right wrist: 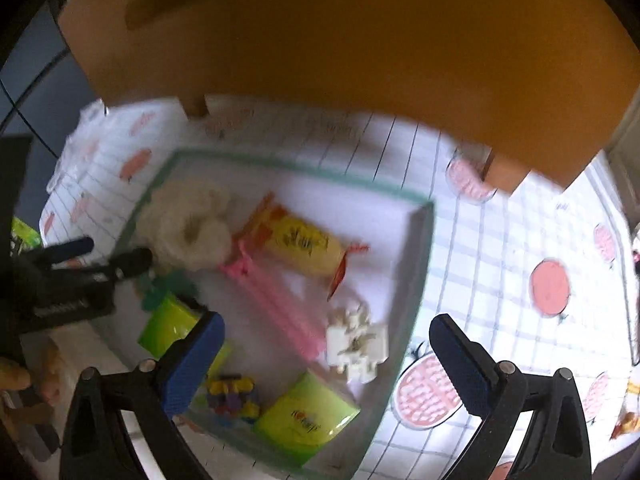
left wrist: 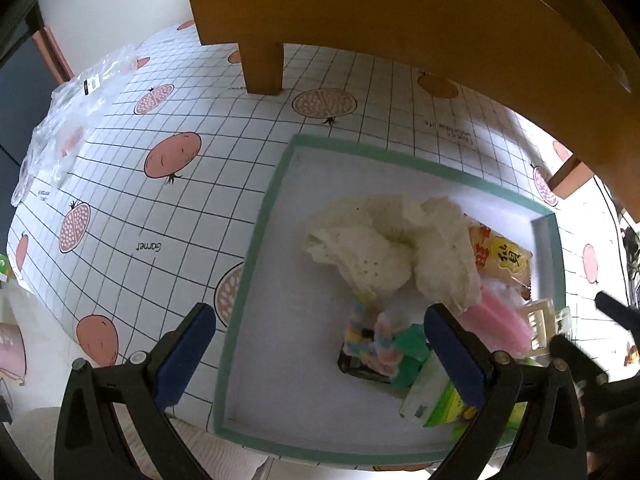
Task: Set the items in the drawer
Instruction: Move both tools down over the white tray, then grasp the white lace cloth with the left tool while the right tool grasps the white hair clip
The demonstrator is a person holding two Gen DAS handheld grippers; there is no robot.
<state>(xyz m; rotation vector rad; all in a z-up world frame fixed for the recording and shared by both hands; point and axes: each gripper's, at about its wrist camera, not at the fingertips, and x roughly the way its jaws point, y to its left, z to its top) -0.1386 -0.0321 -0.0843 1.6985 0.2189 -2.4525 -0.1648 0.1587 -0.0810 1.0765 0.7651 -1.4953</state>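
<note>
- My left tongs (left wrist: pixel 320 354) stand wide apart with nothing between the blue pads, hovering over the near left corner of the drawer (left wrist: pixel 256 240).
- My right tongs (right wrist: pixel 326 360) are spread apart too and empty, above the near right part of the drawer (right wrist: pixel 420 280); this view is blurred.
- The drawer, green-rimmed with a white floor, rests on the table (left wrist: pixel 120 208), whose cloth has a grid and pink fruit prints.
- Inside, a crumpled white cloth (left wrist: pixel 392 248) lies toward the far side, touching a yellow snack packet (right wrist: pixel 304 246) to its right.
- A pink comb-like piece (right wrist: pixel 280 300) runs near of the packet, with a cream hair clip (right wrist: pixel 356 344) just beside its near end.
- A green tissue pack (right wrist: pixel 306 416) sits in the near right corner, a small multicoloured toy (right wrist: pixel 232 394) just left of it.
- A pastel scrunchie (left wrist: pixel 372 340) lies on a dark item near the cloth.
- An orange wooden cabinet (left wrist: pixel 400 12) looms over the far side.
</note>
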